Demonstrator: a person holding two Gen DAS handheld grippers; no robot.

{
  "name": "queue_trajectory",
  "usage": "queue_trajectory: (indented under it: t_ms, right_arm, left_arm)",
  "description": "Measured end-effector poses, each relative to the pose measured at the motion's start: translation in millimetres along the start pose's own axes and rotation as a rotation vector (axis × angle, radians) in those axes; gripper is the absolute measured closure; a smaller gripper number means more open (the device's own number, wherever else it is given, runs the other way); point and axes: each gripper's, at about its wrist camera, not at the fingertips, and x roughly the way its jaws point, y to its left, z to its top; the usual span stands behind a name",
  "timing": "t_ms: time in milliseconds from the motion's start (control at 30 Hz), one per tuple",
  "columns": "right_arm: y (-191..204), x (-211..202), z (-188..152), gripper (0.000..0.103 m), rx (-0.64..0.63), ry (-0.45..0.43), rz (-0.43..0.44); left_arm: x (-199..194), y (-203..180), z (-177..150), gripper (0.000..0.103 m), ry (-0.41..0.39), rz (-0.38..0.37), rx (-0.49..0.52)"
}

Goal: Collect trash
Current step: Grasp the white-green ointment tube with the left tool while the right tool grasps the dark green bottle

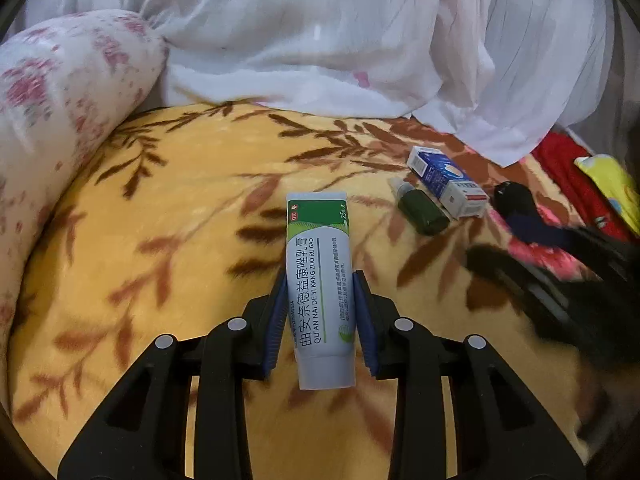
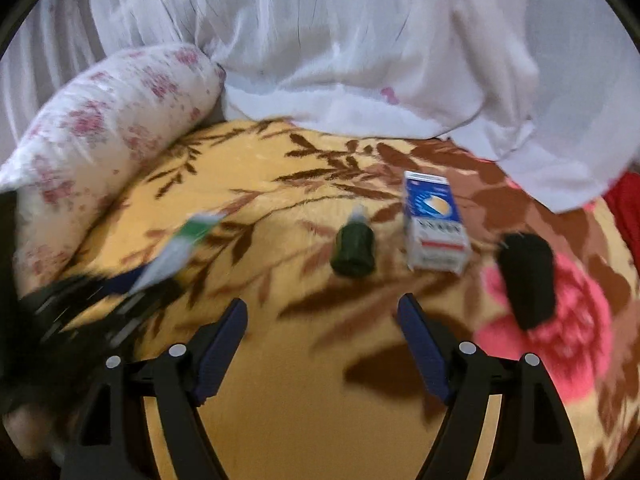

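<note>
My left gripper (image 1: 321,312) is closed on the tube (image 1: 320,280), both blue pads (image 1: 280,320) pressed to its sides about halfway along. The tube points straight ahead of me, crimped green end away, cap end toward the camera, and it hangs above the blanket (image 1: 180,220). From the right wrist view the tube (image 2: 176,248) is a blurred streak at the left, with the left gripper a dark smear under it.

My right gripper (image 2: 322,344) is wide open and holds nothing; bare blanket (image 2: 312,400) shows between its fingers (image 2: 224,340). In the left view the right gripper (image 1: 560,280) is only a dark blur at the right edge.

Ahead of the right gripper, on the blanket, lie three things in a row: a dark green bottle (image 2: 354,252) with a pale cap, a blue and white box (image 2: 434,224) just right of it, and a black object (image 2: 528,280) farther right on the pink flower. The left view shows the same bottle (image 1: 422,210) and box (image 1: 448,188) close together, perhaps touching.

A floral pillow (image 1: 60,120) borders the blanket at the left, and white cloth (image 1: 340,40) is heaped behind.
</note>
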Motion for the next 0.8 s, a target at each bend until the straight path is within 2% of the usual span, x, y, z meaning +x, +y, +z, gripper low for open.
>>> queue_trajectory:
  t_ms: [300, 400, 500, 533, 567, 800]
  right_arm:
    - [-2.1, 80.4, 42.9, 0.031, 0.03, 0.099, -0.09]
    - [-6.2, 99.9, 48.1, 0.04, 0.041, 0.138, -0.113]
    - [-9.6, 113.5, 46.0, 0.053, 0.055, 0.175, -0.119]
    - [-10.5, 112.0, 45.4, 0.066, 0.064, 0.168, -0.118]
    - [-10.1, 108.6, 44.9, 0.068, 0.068, 0.164, -0.12]
    - [10.2, 51.3, 24.6, 0.068, 0.054, 0.075, -0.093]
  left_arm:
    - [-31.9, 21.7, -26.4, 0.072, -0.016, -0.017, 0.001]
    - [-36.5, 26.2, -29.8, 0.072, -0.019, -0.026, -0.002]
    - [-38.9, 28.5, -34.9, 0.072, -0.013, -0.04, -0.008]
    - [-39.7, 28.7, -36.8, 0.072, -0.012, -0.044, -0.01]
    - [-40.5, 28.7, -39.3, 0.072, -0.008, -0.048, -0.011]
    - [-55.9, 21.0, -62.0, 0.072, 0.01, -0.066, -0.011]
